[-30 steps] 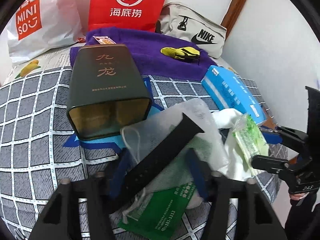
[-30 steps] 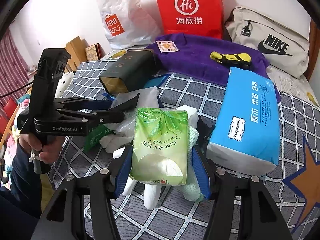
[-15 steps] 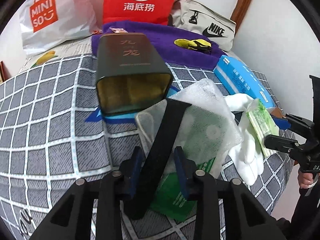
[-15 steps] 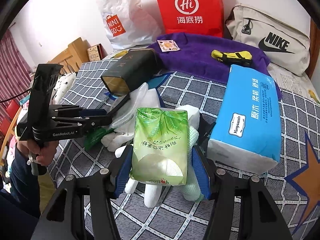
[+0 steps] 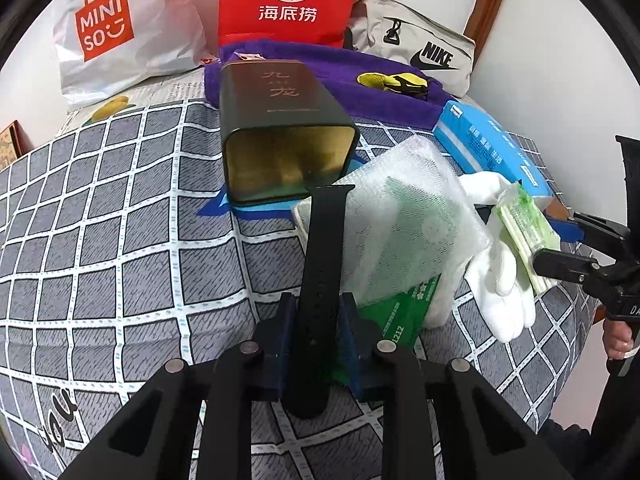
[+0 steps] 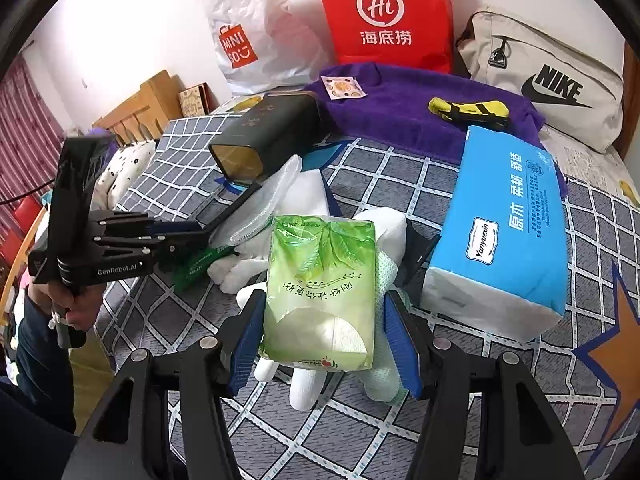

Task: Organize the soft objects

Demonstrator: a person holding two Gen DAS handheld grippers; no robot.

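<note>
The left gripper (image 5: pixel 318 334) is clamped on a black watch strap (image 5: pixel 323 264); the right gripper (image 6: pixel 322 334) is clamped on a green tissue pack (image 6: pixel 320 292), above the checkered bedspread (image 5: pixel 120 240).

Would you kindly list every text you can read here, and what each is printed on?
"MINISO": white plastic bag
"Hi 海底捞": red paper bag
"NIKE": beige bag
"九龙": dark tin
"Yunyuexin": blue tissue pack
"GenRobot.AI": left claw
"1212": green packet
Green tissue pack: small print too hard to read.
</note>
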